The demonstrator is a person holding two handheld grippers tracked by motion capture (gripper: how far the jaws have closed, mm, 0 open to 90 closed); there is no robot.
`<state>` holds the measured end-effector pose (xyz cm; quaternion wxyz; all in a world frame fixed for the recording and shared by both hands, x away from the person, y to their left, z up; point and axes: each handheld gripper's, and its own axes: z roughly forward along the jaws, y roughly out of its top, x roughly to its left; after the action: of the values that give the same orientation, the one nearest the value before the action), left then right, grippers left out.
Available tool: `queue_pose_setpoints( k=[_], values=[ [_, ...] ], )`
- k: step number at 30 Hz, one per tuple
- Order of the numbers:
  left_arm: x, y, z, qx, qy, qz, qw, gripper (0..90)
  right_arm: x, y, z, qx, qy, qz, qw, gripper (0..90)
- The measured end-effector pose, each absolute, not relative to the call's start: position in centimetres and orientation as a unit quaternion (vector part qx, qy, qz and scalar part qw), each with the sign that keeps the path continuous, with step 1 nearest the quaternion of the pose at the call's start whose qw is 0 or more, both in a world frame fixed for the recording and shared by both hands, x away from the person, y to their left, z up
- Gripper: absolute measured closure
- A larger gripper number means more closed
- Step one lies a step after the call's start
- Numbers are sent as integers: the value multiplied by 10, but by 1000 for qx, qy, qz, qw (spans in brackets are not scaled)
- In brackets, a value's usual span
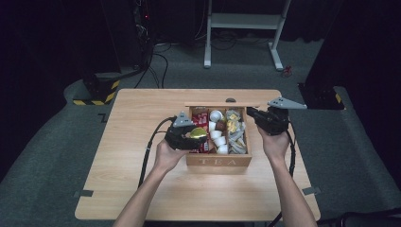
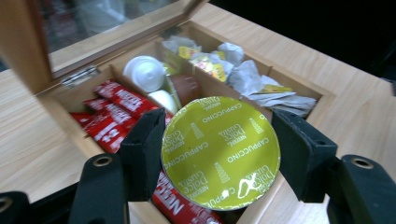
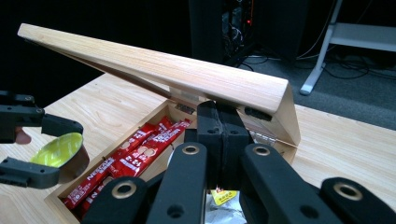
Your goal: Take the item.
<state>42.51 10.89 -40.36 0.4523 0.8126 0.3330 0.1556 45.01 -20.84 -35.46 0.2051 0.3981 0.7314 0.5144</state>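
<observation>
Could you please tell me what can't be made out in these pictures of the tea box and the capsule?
- Capsule body: left gripper view, hidden behind its own foil lid; the left gripper is shut on it.
- Right gripper contact with the box lid: right gripper view, the shut jaws cover it.
- Paper packets: high view, too small to read.
- Red sachets: left gripper view, partly blurred, covered by the capsule.

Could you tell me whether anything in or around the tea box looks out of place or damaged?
Nothing looks damaged or spilled. The wooden tea box is tidy; only its right compartment's tea bags lie crumpled. The left gripper holds a cappuccino capsule above the red sachets.
</observation>
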Motion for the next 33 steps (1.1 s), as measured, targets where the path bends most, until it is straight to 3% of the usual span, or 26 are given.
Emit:
queue_pose_setpoints(
  k=[33],
  values=[
    [418, 161, -406, 795, 375, 156, 450, 384, 449, -208, -355, 398, 733, 512, 205, 898]
  ],
)
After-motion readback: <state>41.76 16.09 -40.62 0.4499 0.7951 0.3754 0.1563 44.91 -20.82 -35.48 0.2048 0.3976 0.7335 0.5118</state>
